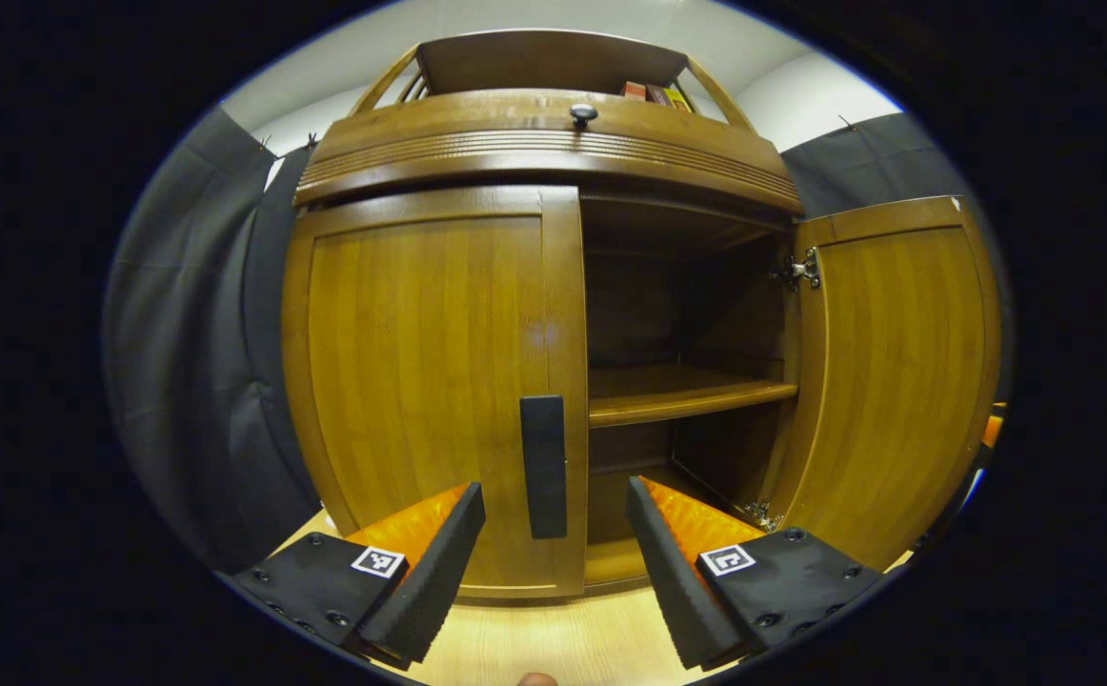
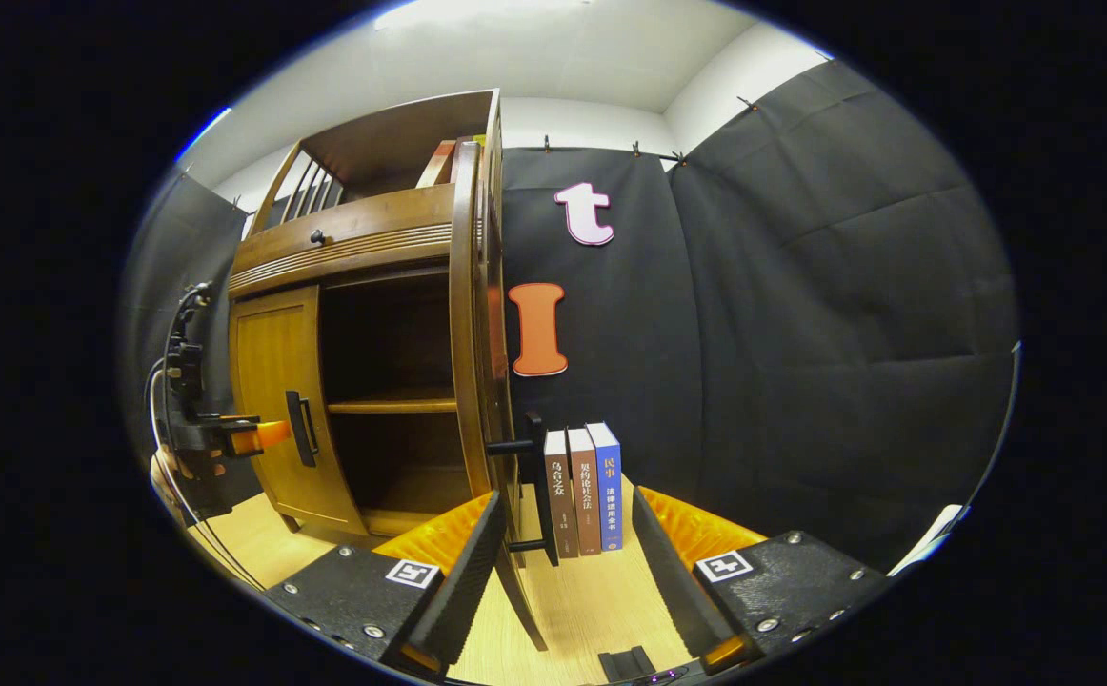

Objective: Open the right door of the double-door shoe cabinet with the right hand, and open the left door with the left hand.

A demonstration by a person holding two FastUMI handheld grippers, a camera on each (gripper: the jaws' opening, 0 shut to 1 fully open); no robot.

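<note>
Left gripper (image 1: 553, 553): jaws spread wide, holding nothing; the fingers stand to either side of the left door's handle, without touching it.
Left door handle (image 1: 543, 466): a dark upright bar, long axis vertical, set near the door's right edge, straight ahead between the fingers and a little beyond them.
Left door (image 1: 430, 381): shut, flat face toward the left gripper.
Right gripper (image 2: 563, 562): jaws spread wide, gripping nothing; the right door's handle sits between the fingers, nearer the left one, with a gap to both.
Right door handle (image 2: 534, 486): dark bar, long axis vertical, standing off the door's outer face on two short posts.
Right door (image 2: 470, 324): swung wide open, seen edge-on in the right gripper view, its inner face toward the cabinet.
Shoe cabinet (image 1: 553, 143): stands on a light wooden floor (image 1: 534, 638), right half open with one shelf (image 1: 687, 391) inside.
Beyond: three upright books (image 2: 584, 491) by the booth wall (image 2: 801, 314).
</note>
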